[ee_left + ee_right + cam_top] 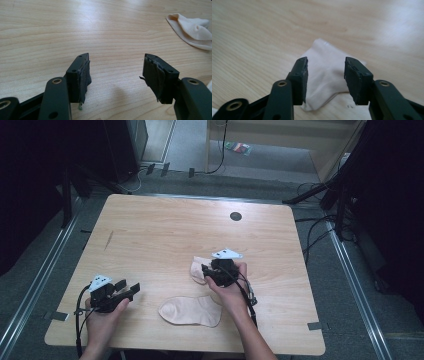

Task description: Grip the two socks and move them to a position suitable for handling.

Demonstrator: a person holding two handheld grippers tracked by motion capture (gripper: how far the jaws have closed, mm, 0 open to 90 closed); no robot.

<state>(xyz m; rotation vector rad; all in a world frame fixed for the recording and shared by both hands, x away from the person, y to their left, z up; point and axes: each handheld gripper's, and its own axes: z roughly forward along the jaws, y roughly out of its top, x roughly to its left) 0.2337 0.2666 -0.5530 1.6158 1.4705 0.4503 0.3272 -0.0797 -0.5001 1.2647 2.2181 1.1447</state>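
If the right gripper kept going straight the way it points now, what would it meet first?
Most likely the pale sock lying on the table just ahead of the right gripper. Its jaws stand open with the sock showing between them, though the remaining gap is hard to judge.

The table (pixel 165 230) is evenly lit from above while the surrounding room falls into deep shadow. Soft glare whitens the wood in both gripper views, and the right gripper view is slightly blurred throughout.

Two pale peach socks lie apart on the table: one (pixel 191 310) flat, the other (pixel 199 268) rumpled.
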